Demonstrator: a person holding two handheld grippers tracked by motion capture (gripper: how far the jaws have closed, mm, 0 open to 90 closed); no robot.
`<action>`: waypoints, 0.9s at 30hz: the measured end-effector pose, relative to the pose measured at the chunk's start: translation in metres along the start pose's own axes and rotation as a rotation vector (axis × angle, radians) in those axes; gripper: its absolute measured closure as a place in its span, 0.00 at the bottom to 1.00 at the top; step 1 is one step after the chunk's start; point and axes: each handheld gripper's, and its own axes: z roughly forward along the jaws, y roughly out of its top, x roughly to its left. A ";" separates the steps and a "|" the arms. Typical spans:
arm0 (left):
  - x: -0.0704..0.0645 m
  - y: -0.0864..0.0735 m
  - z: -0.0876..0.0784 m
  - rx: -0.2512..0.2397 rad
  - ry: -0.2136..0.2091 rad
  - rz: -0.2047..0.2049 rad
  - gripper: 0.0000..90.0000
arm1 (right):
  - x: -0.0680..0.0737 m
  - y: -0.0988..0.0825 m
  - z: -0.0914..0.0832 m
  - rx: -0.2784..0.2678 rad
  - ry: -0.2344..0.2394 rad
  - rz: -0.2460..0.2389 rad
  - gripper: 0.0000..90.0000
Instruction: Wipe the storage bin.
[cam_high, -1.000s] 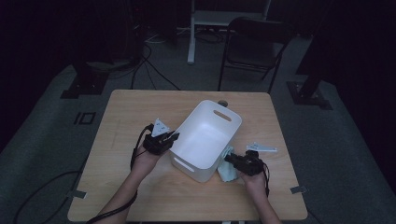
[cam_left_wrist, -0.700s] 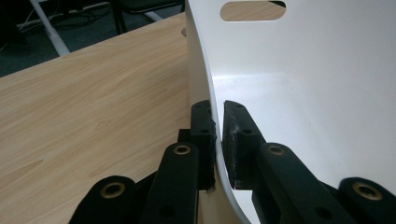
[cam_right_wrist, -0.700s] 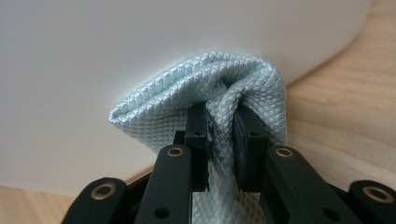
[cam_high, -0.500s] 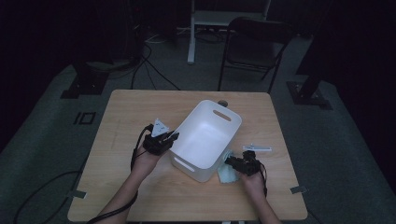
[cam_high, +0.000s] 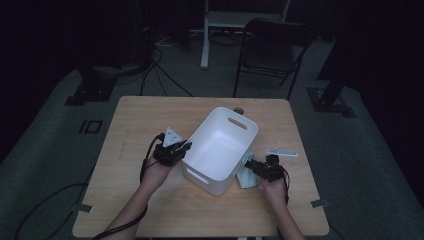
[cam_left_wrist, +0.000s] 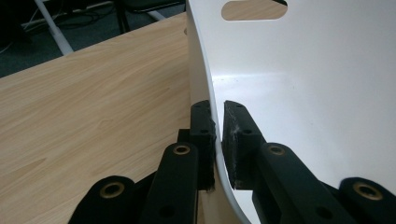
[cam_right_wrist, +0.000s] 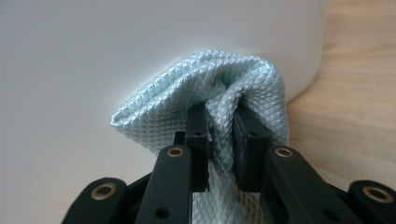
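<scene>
Beside the white tub (cam_high: 220, 150), on its right long wall, we see the right gripper (cam_high: 257, 166) pinching a pale blue cloth (cam_high: 245, 177). From the right gripper view, the 2 jaws are drawn narrow on a bunched fold of that cloth (cam_right_wrist: 219, 93), and the fold presses against the tub's outer wall (cam_right_wrist: 93, 56). On the opposite side of the tub, the left gripper (cam_high: 181, 150) is clamped on the rim: in the left gripper view 1 jaw stands outside the wall and 1 inside, with the thin white wall (cam_left_wrist: 208, 93) nipped between them.

We judge that the coming move turns on height. The cloth sits low against the outside of the tub, below the rim, and the tub's open mouth lies up and to the left of the right gripper. The tub's long axis runs diagonally across the table (cam_high: 150, 115), from its near-left end toward the handle slot (cam_high: 237, 122) at its far-right end. The right hand (cam_high: 272, 187) is the one nearer the cloth; the left hand (cam_high: 157, 172) steadies the tub.

Beyond the tub's right side a small pale flat object (cam_high: 281, 152) lies on the bare wooden tabletop. Past the tub's far end a dark folding chair (cam_high: 272, 52) stands on grey carpet in a dim room, with cables (cam_high: 160, 70) trailing on the floor.
</scene>
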 end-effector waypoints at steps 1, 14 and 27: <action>0.000 0.000 0.000 -0.001 0.000 -0.003 0.92 | 0.001 0.001 -0.002 -0.007 0.002 0.001 0.87; 0.003 -0.001 0.001 -0.015 -0.009 -0.050 0.85 | 0.007 0.025 -0.038 -0.151 0.031 -0.025 0.87; 0.006 0.003 -0.006 -0.043 -0.018 -0.052 0.44 | -0.020 0.019 -0.059 -0.156 -0.092 0.022 0.86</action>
